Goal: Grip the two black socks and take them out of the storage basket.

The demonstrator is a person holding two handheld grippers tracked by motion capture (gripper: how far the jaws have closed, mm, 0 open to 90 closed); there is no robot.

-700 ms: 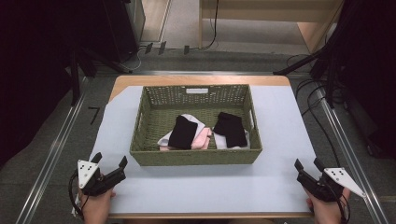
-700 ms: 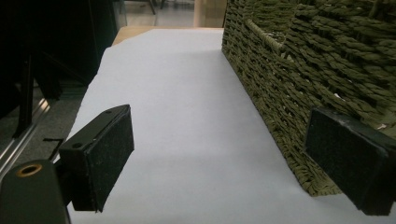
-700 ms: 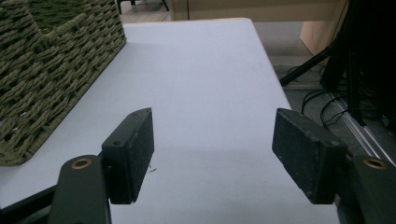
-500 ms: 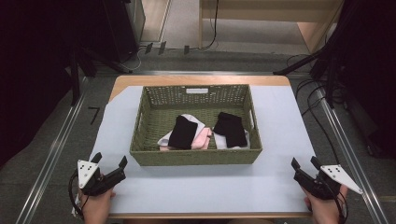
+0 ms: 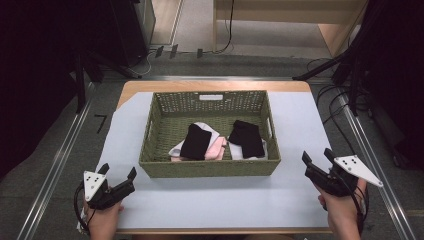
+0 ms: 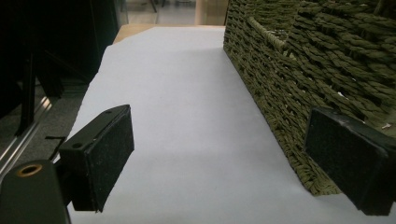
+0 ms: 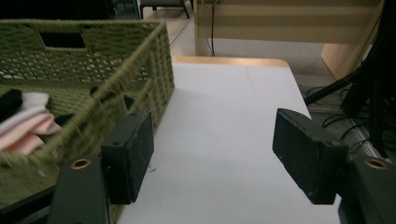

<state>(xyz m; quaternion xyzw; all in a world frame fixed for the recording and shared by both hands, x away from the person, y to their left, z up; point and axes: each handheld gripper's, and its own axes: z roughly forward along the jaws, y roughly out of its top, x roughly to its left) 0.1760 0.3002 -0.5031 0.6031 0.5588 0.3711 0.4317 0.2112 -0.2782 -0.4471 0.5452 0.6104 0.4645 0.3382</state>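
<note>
We see a green woven basket (image 5: 210, 167) in the middle of the table (image 5: 295, 200), which is covered with a pale sheet; inside it lie folded black (image 5: 196, 142), white and pink cloths (image 5: 216, 150); our left gripper (image 5: 118, 181) rests near the table's front left corner, jaws spread wide with nothing between them, just beside the basket's corner; our right gripper (image 5: 316, 160) sits at the front right, jaws likewise apart and empty, over bare sheet.
</note>
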